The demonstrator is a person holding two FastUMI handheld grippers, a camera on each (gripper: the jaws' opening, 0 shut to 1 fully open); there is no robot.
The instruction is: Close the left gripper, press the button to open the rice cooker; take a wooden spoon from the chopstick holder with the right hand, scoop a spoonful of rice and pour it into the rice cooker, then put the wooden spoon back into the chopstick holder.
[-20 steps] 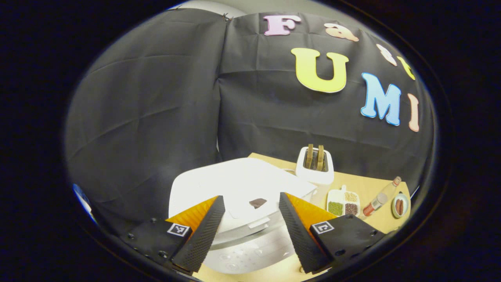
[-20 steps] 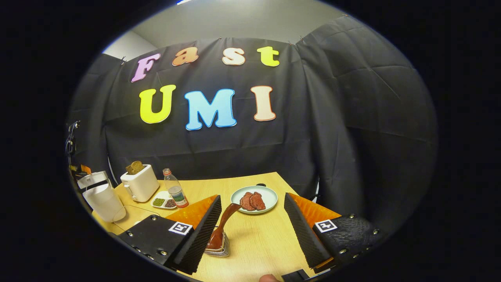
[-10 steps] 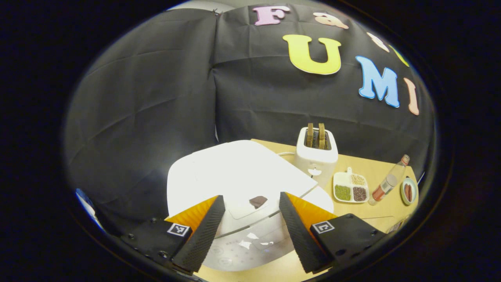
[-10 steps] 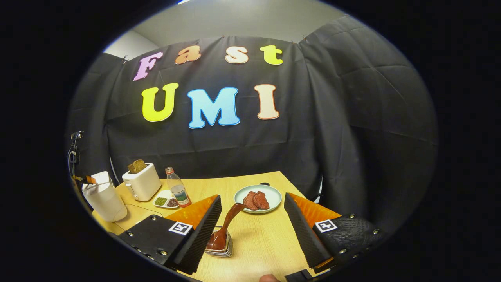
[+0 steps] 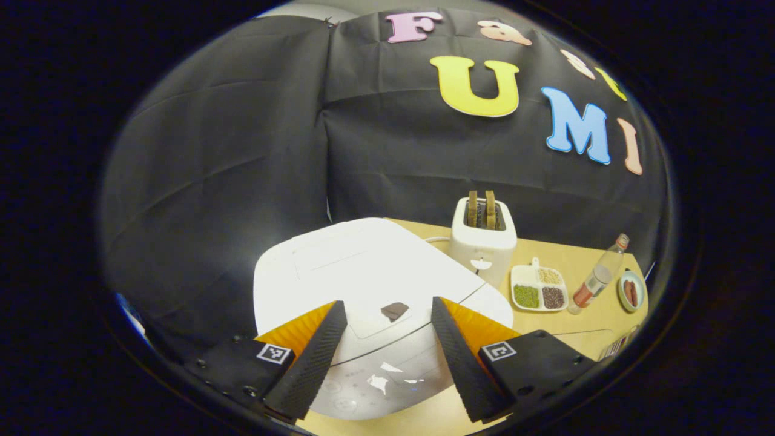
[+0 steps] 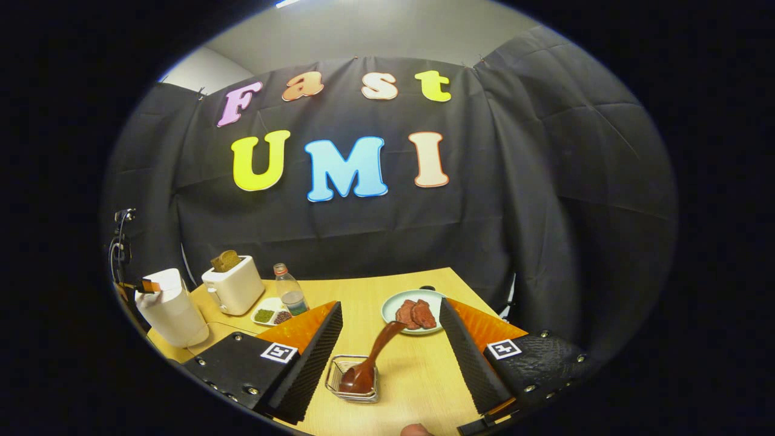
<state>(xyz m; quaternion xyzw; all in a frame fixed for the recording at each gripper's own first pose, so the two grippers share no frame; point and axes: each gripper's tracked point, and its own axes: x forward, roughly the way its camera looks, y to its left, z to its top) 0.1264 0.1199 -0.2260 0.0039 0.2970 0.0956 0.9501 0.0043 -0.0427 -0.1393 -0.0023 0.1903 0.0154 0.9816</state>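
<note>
The rice cooker (image 5: 375,303) stands at the counter's (image 5: 575,315) left end with its white lid down. The left tool (image 5: 382,357) hangs just over the cooker's front edge with its fingers spread wide, one to each side of the small dark patch on the lid's latch panel.

A shut lid would fit a cooker waiting to be opened as well as one closed again after the rice went in, so I judge only how a press there would go well: the fingers brought fully together so the tips make one blunt point, then pushed straight down on the button panel without sliding onto the glossy control face below it.

The left tool tilts down and forward over the cooker; the toaster (image 5: 483,242) stands just behind the cooker, and the divided grain dish (image 5: 539,289) and bottle (image 5: 596,278) lie beyond that.

In the right gripper view the cooker (image 6: 169,312) is well off to the side. The right tool (image 6: 390,363) is also released, holding nothing, low over the counter, pointing at the wooden spoon (image 6: 372,360), which leans bowl-down in a small clear holder (image 6: 351,383) between its fingers. A plate of meat (image 6: 415,312) sits just past the spoon's handle.
</note>
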